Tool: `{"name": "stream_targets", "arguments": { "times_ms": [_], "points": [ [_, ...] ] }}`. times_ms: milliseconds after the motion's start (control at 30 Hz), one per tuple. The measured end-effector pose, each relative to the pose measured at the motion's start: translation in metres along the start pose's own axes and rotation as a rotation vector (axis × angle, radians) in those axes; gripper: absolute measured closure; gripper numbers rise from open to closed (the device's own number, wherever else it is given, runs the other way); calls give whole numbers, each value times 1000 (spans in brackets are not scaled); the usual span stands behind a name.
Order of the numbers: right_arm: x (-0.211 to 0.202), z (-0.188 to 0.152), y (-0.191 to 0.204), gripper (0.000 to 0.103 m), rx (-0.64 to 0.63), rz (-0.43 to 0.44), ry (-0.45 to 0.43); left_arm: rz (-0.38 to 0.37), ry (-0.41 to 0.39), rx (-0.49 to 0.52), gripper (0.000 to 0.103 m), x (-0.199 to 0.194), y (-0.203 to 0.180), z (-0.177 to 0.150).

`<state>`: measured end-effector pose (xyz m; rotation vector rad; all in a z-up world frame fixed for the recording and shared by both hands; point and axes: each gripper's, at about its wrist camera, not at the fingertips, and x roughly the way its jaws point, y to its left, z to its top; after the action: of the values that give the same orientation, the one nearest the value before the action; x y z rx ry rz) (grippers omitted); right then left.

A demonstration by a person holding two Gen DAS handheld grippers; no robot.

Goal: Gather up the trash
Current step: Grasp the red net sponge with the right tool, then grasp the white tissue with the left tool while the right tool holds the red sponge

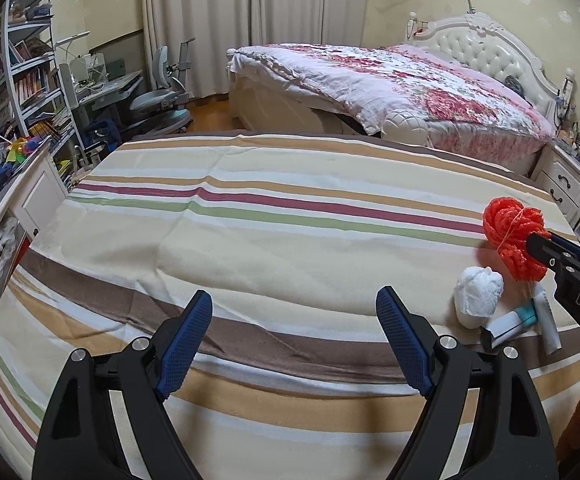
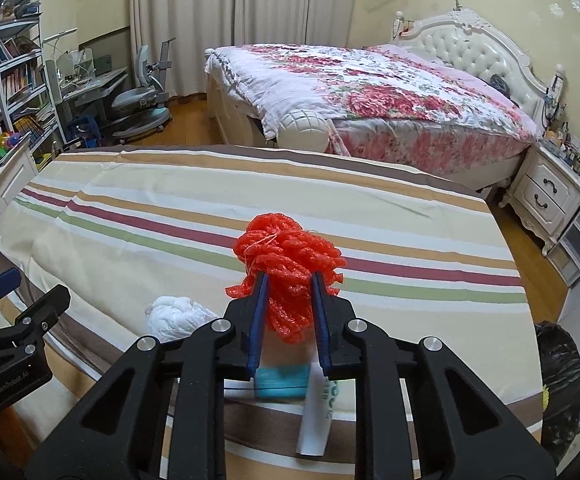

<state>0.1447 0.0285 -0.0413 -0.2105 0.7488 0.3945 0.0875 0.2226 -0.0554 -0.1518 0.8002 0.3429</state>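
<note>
- Trash sits in a small cluster at the near right of the bed with the striped sheet [image 2: 138, 216]: a crumpled orange plastic mesh net [image 2: 288, 256], a wad of white tissue [image 2: 178, 318] just to its left, and a white tube with a teal band [image 2: 314, 404] lying nearest the edge
- The right gripper [image 2: 288, 280] is clenched on the orange mesh net, its blue pads biting into the lower half of the bundle while the bulk puffs out above and beyond the tips
- From the left wrist view the net appears held clear of the sheet, above the tissue wad and the tube
- The left gripper [image 1: 298, 312] hangs released and empty over bare sheet, well to the left of the cluster
- To do this step well, keep the squeeze firm: mesh is springy and light, so a slack grip would likely let it slide out
- Lift straight up before swinging across, so trailing strands do not drag the tissue or the tube off the bed
- A black bin bag [image 2: 558, 384] shows at the near right, beside the bed; it looks like the natural drop point, though its mouth is hard to make out
- The left gripper is well placed to take the tissue wad next
</note>
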Motion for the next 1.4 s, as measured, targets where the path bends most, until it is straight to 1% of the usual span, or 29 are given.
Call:
{"name": "stream_targets", "arguments": {
  "times_ms": [233,367,533,700,733,767,800,933,967,1000,1067,1100,1267,1400],
  "points": [
    [-15,1,-45,82,68,-78,-44,-49,-6,44,21,-4,-30,4],
    [-19,-7,-77,82,117,-128,-48,-78,-2,72,21,-3,-50,5],
    [-17,-23,-107,82,176,-154,-28,-109,23,107,21,6,-72,3],
    [-16,-40,-119,82,201,-158,-12,-144,36,126,22,12,-84,1],
    [-15,-42,-120,82,206,-156,-10,-150,38,130,25,13,-85,1],
    [-14,-43,-121,82,210,-154,-9,-158,43,133,31,14,-87,1],
    [-14,-45,-122,82,212,-152,-7,-165,49,136,33,16,-88,1],
    [-13,-48,-121,82,209,-148,-7,-189,65,144,48,18,-92,0],
    [-15,-49,-119,82,206,-148,-9,-200,64,147,54,18,-93,0],
    [-15,-50,-118,82,203,-149,-11,-214,63,149,58,18,-94,0],
    [-16,-50,-118,82,202,-150,-13,-243,64,152,71,17,-95,-1],
    [-15,-50,-119,82,202,-149,-14,-254,63,154,74,16,-96,-1],
    [-17,-51,-118,83,204,-150,-17,-257,50,158,77,13,-97,-2],
    [-20,-53,-117,83,206,-150,-22,-250,32,148,78,8,-94,-2]
  ]
}}
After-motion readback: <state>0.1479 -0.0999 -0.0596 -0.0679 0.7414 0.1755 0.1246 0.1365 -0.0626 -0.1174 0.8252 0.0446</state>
